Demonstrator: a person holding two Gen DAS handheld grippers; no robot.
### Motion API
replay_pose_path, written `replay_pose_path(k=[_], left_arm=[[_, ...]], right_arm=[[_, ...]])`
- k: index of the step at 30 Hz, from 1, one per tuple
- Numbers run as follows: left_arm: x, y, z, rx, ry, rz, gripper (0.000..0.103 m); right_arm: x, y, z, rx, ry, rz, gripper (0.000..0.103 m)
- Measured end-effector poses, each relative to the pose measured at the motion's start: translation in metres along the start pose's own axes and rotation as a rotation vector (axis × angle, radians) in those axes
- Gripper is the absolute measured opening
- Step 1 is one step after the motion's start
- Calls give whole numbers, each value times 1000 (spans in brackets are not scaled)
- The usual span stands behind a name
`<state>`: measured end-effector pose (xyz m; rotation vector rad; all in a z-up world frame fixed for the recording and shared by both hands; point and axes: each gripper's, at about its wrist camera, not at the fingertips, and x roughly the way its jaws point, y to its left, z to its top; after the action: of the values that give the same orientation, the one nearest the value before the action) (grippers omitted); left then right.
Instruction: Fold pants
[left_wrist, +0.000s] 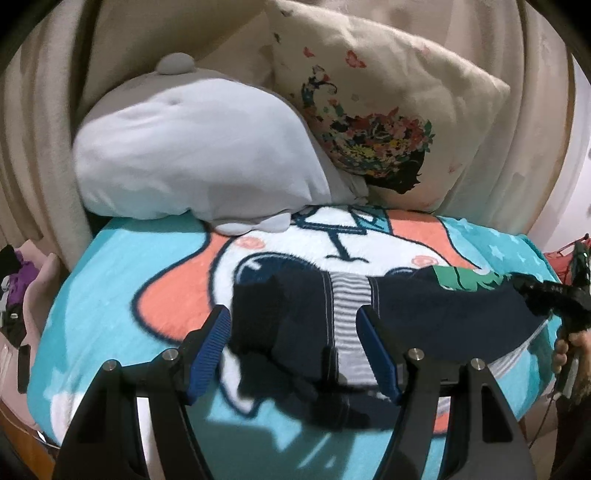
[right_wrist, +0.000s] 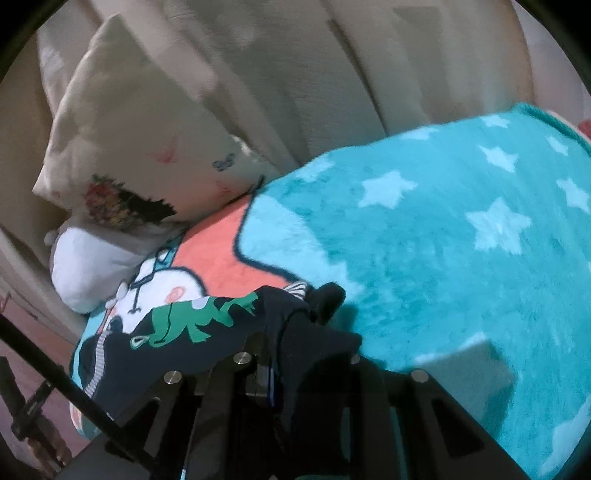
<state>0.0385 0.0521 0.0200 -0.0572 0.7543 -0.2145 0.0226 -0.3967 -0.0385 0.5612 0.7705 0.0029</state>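
One pair of navy pants (left_wrist: 424, 314) with a striped side band and a green dinosaur print lies on one turquoise cartoon blanket (left_wrist: 118, 280), across the lower middle of the left wrist view. Its long axis runs left to right there, the dark bunched end at lower centre and the printed end toward the right edge.

Two grippers show. The left gripper (left_wrist: 295, 350) hovers over the pants with its blue-padded fingers (left_wrist: 210, 350) spread wide, one each side of the striped band, gripping nothing. The right gripper (right_wrist: 291, 325), at lower centre of the right wrist view, is pinched on a bunched navy fold of the pants.

Two cushions sit at the blanket's far edge: one grey-white plush pillow (left_wrist: 195, 155) upper left and one cream floral-print pillow (left_wrist: 388, 110) upper right, touching.
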Motion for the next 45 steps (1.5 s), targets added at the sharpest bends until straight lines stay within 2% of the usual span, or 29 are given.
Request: replay_pose_path(k=[3,5,8,10,14,16,19,22,24,26,29,34,35,39,42,45], left_arm=[[25,-7,5,0,64,51,70],[39,-10,0,14,108,92,70],[51,-15,-19,74,187,121,70],[48,-15,-31,111,205,134,70],[32,7,-40,41,245,37,70],[16,18,-39,-10,221,-24,70],[-11,29,-36,-46,139,-12,70],[-31,41,-33,-96,71,13,70],[-39,50,-33,-132,45,22,70],[-45,60,-36,-162,33,33,70],[-48,72,-38,-186,26,56,70],[-48,88,-44,-217,25,75,70],[-47,91,-45,-224,27,75,70],[-46,99,-46,-246,29,74,70],[-47,102,-44,-253,20,72,70],[-47,100,-41,-249,13,60,70]], right_arm=[[3,-8,-2,31,5,5,17],[6,-8,-6,21,14,-28,20],[0,-9,-7,18,-3,-86,46],[-15,-8,-5,25,-48,-110,48],[-61,10,-5,2,-201,-183,50],[-77,37,-11,-63,-243,-163,52],[-68,98,-28,-251,-169,12,52],[-28,170,-55,-464,9,231,51],[2,216,-79,-589,101,308,48],[25,245,-95,-675,152,335,42],[60,279,-115,-749,231,359,40],[100,309,-131,-773,290,346,37],[105,311,-130,-769,292,336,30],[102,310,-122,-708,293,375,8],[83,315,-124,-707,264,392,8],[79,317,-135,-719,291,416,8]])
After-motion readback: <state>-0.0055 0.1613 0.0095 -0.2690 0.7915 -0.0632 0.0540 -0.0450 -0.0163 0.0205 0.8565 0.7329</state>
